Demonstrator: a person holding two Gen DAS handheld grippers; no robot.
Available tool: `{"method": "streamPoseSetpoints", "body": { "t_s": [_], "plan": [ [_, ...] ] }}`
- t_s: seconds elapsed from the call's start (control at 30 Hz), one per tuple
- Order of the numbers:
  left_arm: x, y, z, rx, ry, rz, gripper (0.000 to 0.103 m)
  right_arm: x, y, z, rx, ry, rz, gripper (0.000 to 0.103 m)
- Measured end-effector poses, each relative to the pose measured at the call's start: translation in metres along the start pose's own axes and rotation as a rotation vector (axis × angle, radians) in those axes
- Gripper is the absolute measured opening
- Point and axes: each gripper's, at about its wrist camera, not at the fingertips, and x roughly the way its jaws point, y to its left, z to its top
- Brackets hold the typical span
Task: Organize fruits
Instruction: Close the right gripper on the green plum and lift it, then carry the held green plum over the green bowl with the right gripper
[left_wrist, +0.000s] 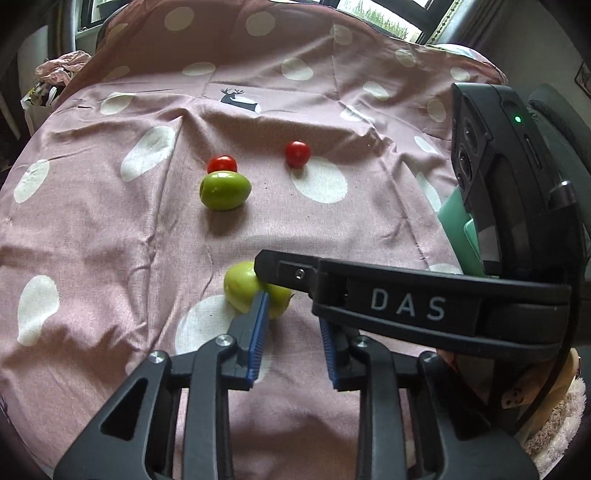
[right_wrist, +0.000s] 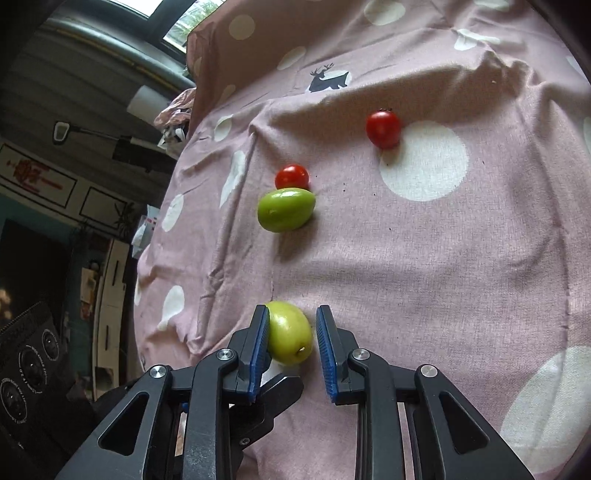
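Note:
A pale green fruit (right_wrist: 290, 334) lies at the near middle of the pink spotted cloth (right_wrist: 424, 258). My right gripper (right_wrist: 291, 312) is shut on this fruit, one blue pad on each side. In the left wrist view that same fruit (left_wrist: 242, 288) shows partly under the right gripper's finger (left_wrist: 280, 273), which reaches in from the right. My left gripper (left_wrist: 293, 314) stands open just short of it, nothing between its pads. Farther back sit a darker green fruit (left_wrist: 225, 190) (right_wrist: 286, 209) touching a red tomato (left_wrist: 221, 164) (right_wrist: 291, 176), and a second tomato (left_wrist: 297, 154) (right_wrist: 383, 129) alone to the right.
The cloth (left_wrist: 110, 240) is wrinkled and drops away at its left edge (right_wrist: 162, 258) toward shelves and clutter. A mint-green object (left_wrist: 458, 229) lies at the right behind the right gripper's body. A heap of clothes (left_wrist: 62, 68) sits at the far left.

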Motion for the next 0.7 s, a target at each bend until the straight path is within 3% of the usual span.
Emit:
{"method": "streamPoseSetpoints", "body": {
  "t_s": [0.3, 0.57, 0.7],
  "plan": [
    [0.015, 0.019, 0.001, -0.063, 0.043, 0.04, 0.04, 0.012, 0.008, 0.002, -0.017, 0.05, 0.002, 0.034],
    [0.018, 0.017, 0.001, -0.048, 0.022, 0.075, 0.035, 0.018, 0.01, -0.006, -0.024, 0.052, 0.026, 0.037],
    [-0.002, 0.0, 0.001, 0.007, -0.05, 0.074, 0.035, -0.007, 0.011, -0.009, -0.024, -0.005, 0.058, 0.037]
  ]
}}
